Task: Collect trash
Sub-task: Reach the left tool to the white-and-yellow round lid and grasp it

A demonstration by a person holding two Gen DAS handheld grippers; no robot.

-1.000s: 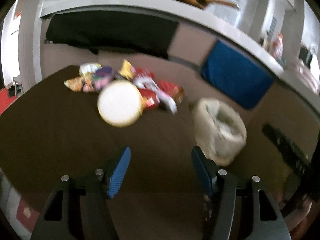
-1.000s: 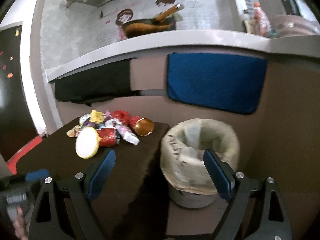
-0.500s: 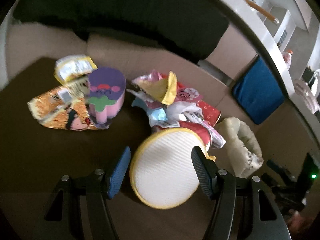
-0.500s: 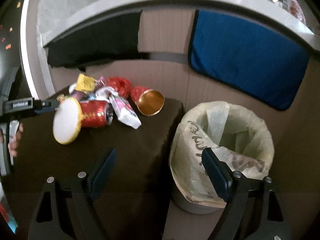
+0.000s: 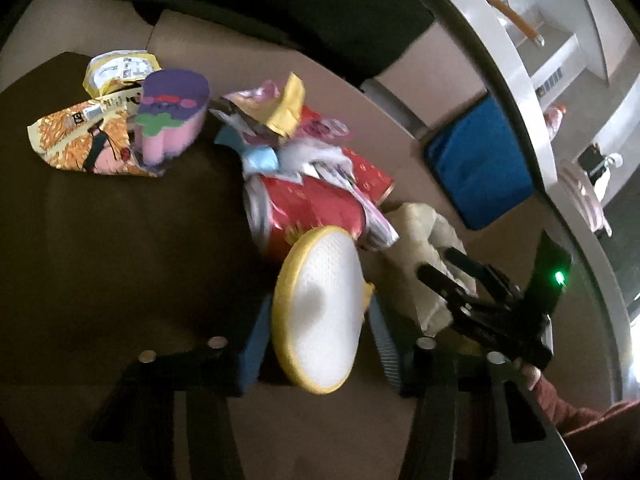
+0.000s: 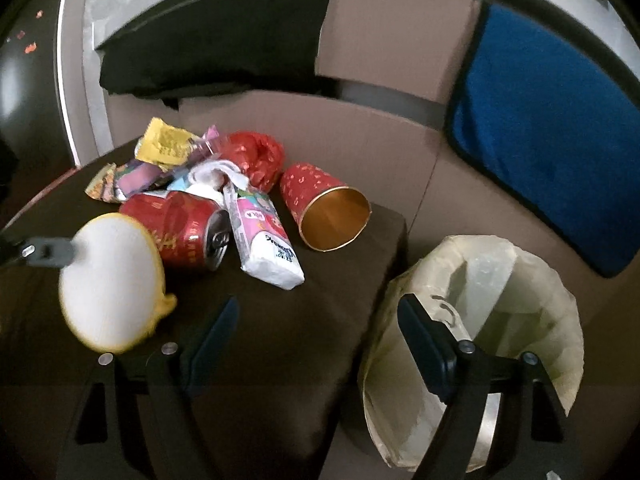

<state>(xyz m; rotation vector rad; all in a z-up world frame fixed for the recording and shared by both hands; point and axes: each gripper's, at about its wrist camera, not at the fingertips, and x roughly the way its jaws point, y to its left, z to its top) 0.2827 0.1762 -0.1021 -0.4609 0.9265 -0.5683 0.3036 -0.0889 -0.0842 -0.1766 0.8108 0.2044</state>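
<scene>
A round white disc with a yellow rim (image 5: 320, 312) stands tilted at the near edge of a trash pile on the dark table (image 5: 120, 260). My left gripper (image 5: 316, 336) is open with the disc between its blue pads; contact is unclear. The disc also shows in the right wrist view (image 6: 108, 280). Behind it lie a red can (image 6: 180, 232), a white tissue pack (image 6: 268, 244), a red paper cup (image 6: 324, 208) and crumpled wrappers (image 5: 80, 140). My right gripper (image 6: 320, 320) is open and empty, above the table edge beside the lined trash bin (image 6: 500, 320).
A purple and pink cup (image 5: 168, 120) lies among the wrappers at the far left. A blue cushion (image 6: 552, 128) and a black cloth (image 6: 216, 36) hang on the wall behind. The bin stands on the floor right of the table (image 6: 280, 340).
My left gripper has moved forward and down onto the disc, which now sits between its fingers and tilts on edge. My right gripper has tipped down toward the table edge and bin.
</scene>
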